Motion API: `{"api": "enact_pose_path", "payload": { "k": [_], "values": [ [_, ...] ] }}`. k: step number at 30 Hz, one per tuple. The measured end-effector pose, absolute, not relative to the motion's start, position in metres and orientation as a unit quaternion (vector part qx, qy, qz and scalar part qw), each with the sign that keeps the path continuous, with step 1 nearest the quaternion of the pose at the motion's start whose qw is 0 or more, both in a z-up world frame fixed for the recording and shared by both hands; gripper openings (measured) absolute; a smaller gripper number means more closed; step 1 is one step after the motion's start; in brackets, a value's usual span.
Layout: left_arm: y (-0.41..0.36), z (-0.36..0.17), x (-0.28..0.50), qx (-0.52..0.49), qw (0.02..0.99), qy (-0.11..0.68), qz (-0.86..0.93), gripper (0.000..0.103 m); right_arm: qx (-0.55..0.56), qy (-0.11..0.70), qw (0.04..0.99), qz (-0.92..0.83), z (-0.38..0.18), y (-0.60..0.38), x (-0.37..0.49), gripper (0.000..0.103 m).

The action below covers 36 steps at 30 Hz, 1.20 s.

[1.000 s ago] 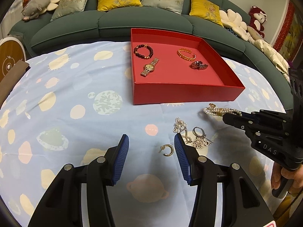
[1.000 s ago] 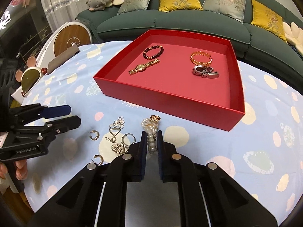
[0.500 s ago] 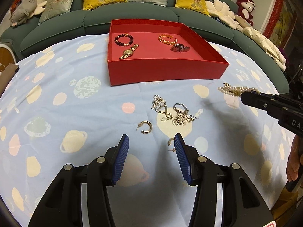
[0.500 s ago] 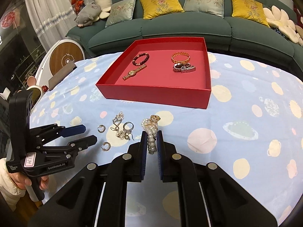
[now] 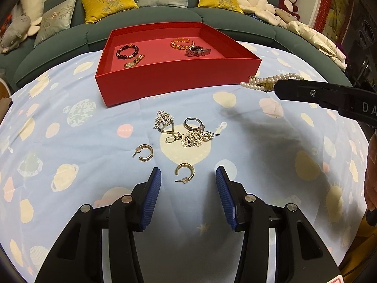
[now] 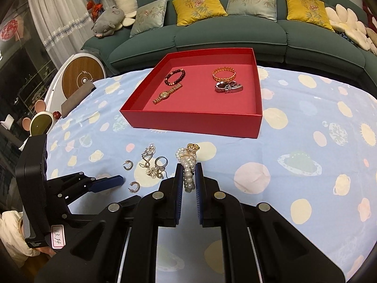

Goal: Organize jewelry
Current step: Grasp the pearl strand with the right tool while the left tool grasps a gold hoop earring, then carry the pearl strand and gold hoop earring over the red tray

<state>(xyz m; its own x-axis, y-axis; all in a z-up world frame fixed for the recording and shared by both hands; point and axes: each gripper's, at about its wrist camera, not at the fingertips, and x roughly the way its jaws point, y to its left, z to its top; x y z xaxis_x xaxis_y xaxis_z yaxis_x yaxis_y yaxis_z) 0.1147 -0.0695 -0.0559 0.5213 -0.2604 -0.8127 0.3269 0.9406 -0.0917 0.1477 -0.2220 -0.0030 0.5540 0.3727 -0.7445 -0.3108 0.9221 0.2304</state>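
My right gripper (image 6: 188,167) is shut on a pearl bracelet (image 6: 188,165) with a gold clasp, held above the cloth; the pearl bracelet (image 5: 268,82) juts from its black tip in the left wrist view. My left gripper (image 5: 188,174) hangs low over a gold hoop earring (image 5: 185,172) lying between its blue pads; its jaws are closing, not touching it. A second hoop earring (image 5: 143,152) lies to the left. A tangle of silver earrings and a ring (image 5: 183,129) lies beyond. The red tray (image 5: 179,77) holds a bead bracelet, gold watch, gold bangle and dark watch.
The table wears a light blue cloth (image 5: 70,141) with planet prints. A green sofa (image 6: 235,35) with cushions and plush toys curves behind it. A round wooden-faced device (image 6: 81,76) stands at the left edge. A hand (image 5: 371,165) shows at the right.
My left gripper has pulled back and sunk toward the nearer hoop earring, its jaws narrowing slightly. The right gripper rose with the pearl bracelet early on, then kept still.
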Motion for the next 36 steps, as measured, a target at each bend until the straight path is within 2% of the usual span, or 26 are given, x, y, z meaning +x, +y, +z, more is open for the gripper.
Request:
{"api": "enact_pose_path", "payload": {
  "k": [7, 9, 20, 31, 36],
  "values": [
    [-0.073, -0.060, 0.117, 0.045, 0.876, 0.450, -0.167, 0.026, 0.042, 0.428, 0.882, 0.192, -0.001, -0.224, 0.148, 0.010],
    [-0.074, -0.060, 0.117, 0.046, 0.876, 0.449, -0.170, 0.014, 0.043, 0.427, 0.883, 0.192, 0.000, -0.225, 0.148, 0.010],
    [-0.071, -0.048, 0.114, 0.041, 0.881, 0.438, -0.174, 0.014, 0.050, 0.420, 0.886, 0.190, 0.005, -0.227, 0.150, 0.010],
    [-0.048, 0.033, 0.154, -0.015, 0.921, 0.358, -0.150, 0.014, 0.077, 0.355, 0.914, 0.182, 0.049, -0.228, 0.177, 0.010],
    [-0.040, 0.045, 0.192, -0.032, 0.927, 0.350, -0.133, 0.014, 0.093, 0.340, 0.921, 0.164, 0.053, -0.230, 0.208, 0.010]
  ]
}}
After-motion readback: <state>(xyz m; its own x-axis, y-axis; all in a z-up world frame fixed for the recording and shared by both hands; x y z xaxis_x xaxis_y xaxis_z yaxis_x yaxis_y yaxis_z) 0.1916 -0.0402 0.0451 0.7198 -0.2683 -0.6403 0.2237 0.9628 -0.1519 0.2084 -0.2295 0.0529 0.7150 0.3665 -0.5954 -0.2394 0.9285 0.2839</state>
